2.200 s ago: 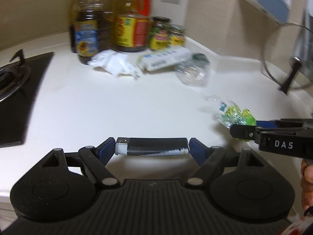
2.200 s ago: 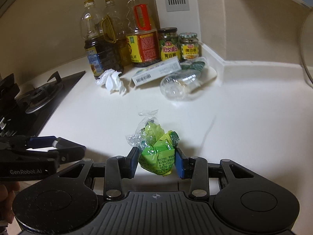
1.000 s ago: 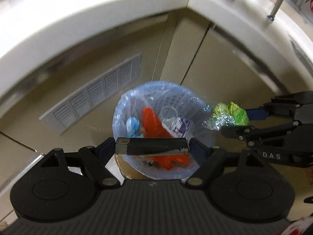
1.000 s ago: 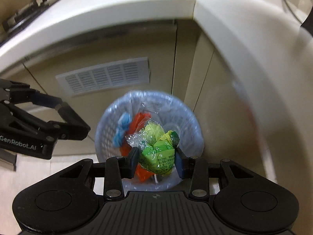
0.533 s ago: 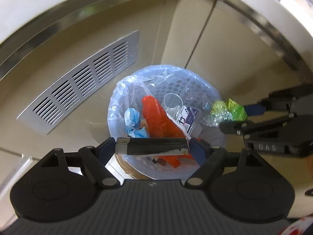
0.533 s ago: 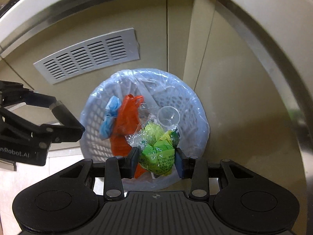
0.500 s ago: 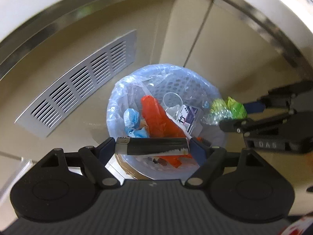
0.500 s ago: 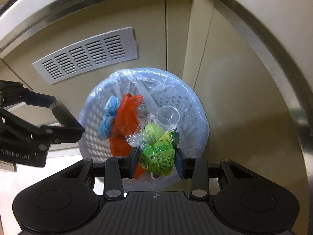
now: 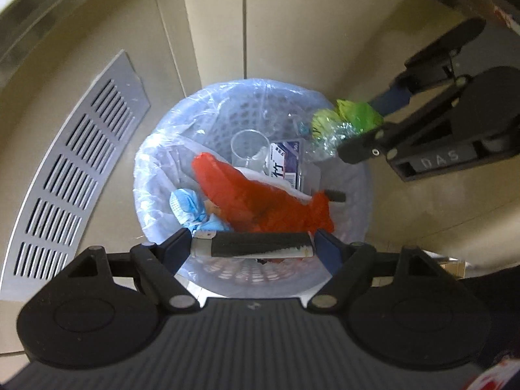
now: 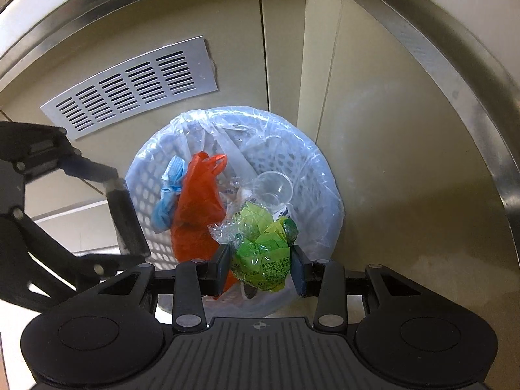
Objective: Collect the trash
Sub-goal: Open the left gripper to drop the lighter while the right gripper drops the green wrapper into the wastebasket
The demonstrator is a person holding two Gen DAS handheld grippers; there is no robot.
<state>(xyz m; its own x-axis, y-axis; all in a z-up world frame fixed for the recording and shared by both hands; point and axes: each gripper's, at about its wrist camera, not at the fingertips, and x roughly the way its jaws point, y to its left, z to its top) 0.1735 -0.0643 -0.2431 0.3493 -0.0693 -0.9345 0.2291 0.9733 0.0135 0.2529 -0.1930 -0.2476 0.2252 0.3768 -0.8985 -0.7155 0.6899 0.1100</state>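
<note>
- Left wrist view: the left gripper (image 9: 253, 248) points steeply down over a lined waste basket (image 9: 352, 224) that stands on the floor against beige cabinet doors. Its fingers (image 9: 328, 253) are clamped end to end on a dark lighter (image 9: 252, 248), held crosswise above the basket's near rim.
- In the basket lie a red plastic bag (image 9: 260, 201), a blue face mask (image 9: 188, 206), a clear plastic cup (image 9: 248, 149) and a small printed carton (image 9: 286, 162).
- At the right, the right gripper (image 9: 367, 123) holds a crumpled green wrapper (image 9: 344, 122) over the basket's far right rim.
- A slotted vent grille (image 9: 68, 182) sits in the panel on the left.
- Right wrist view: the right gripper (image 10: 261, 266) pinches the green wrapper (image 10: 263, 253) between its fingers (image 10: 224, 268), above the near side of the basket (image 10: 325, 175).
- The left gripper (image 10: 125, 217) shows at the left, with the lighter (image 10: 125, 217) over the basket's left edge.
</note>
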